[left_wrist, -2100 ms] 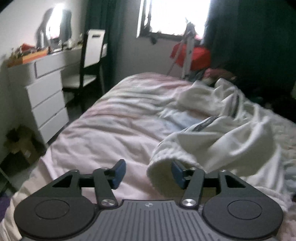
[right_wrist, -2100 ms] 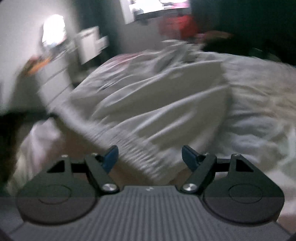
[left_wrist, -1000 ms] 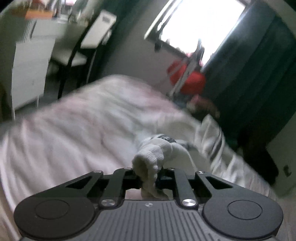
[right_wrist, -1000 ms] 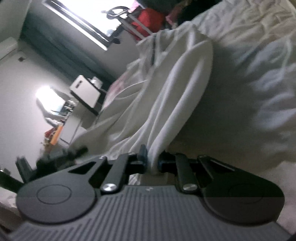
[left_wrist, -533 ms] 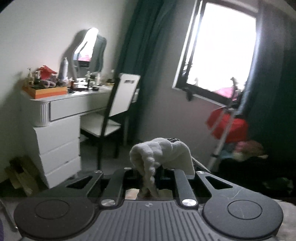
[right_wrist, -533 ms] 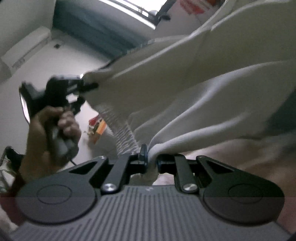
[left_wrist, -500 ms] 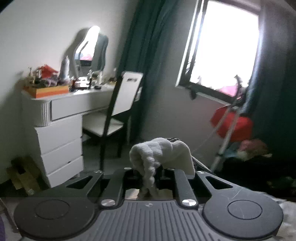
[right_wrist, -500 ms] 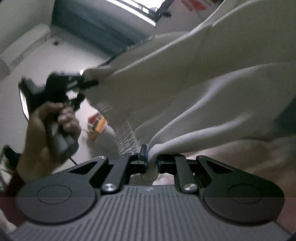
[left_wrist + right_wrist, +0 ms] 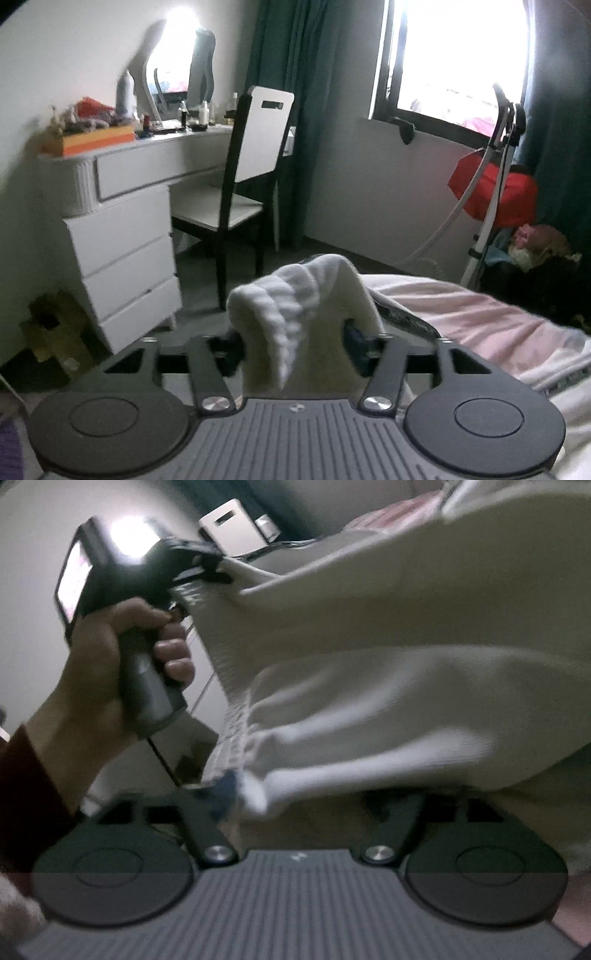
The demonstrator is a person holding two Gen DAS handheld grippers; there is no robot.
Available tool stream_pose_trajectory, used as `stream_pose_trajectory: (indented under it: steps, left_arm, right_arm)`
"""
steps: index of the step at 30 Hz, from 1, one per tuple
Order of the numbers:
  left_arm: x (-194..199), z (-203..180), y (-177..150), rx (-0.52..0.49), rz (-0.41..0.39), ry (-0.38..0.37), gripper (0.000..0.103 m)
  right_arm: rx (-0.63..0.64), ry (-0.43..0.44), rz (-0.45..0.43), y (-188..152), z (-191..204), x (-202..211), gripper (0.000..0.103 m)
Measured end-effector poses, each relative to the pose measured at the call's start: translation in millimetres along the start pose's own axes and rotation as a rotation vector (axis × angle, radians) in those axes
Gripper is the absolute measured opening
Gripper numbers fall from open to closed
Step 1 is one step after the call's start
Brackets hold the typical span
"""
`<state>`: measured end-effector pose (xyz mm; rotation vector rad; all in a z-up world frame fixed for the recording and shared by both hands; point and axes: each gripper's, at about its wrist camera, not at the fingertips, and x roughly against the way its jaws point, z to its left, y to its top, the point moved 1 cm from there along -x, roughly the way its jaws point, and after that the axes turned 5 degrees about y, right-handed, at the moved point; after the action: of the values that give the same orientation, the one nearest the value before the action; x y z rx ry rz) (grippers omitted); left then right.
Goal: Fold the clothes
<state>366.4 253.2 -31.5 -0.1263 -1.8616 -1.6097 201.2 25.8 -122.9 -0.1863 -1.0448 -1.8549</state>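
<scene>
- Left gripper (image 9: 293,349): jaws were pinching the white garment's (image 9: 306,295) ribbed hem half a second ago; now opening, with the bunched hem still slumped between the spread fingers
- Right gripper (image 9: 306,797): jaws likewise opening, cloth slipping off the left finger
- Judgement: both grips released together, so the garment drops onto the bed (image 9: 491,321) for the next fold
</scene>
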Motion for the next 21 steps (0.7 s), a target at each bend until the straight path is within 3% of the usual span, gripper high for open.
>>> stream_pose_trajectory:
  steps: [3, 6, 14, 21]
  left_arm:
    - [41.0, -3.8, -11.2, -0.049, -0.023, 0.012, 0.073]
    - [89.6, -10.0, -28.7, -0.074, -0.051, -0.021, 0.077]
    - [203.4, -34.8, -90.6, -0.105, -0.041, -0.149, 0.079]
    - [256.9, -46.6, -121.9, -0.119, -0.015, -0.207, 0.08]
  right_arm:
    - [0.12, -0.055, 0.012, -7.4, -0.9, 35.0, 0.083]
    - [0.136, -0.136, -0.011, -13.4, -5.1, 87.8, 0.083]
    - [0.17, -0.356, -0.284, 34.1, 9.9, 245.4, 0.083]
    - [0.139, -0.495, -0.377, 84.7, 24.2, 293.7, 0.083]
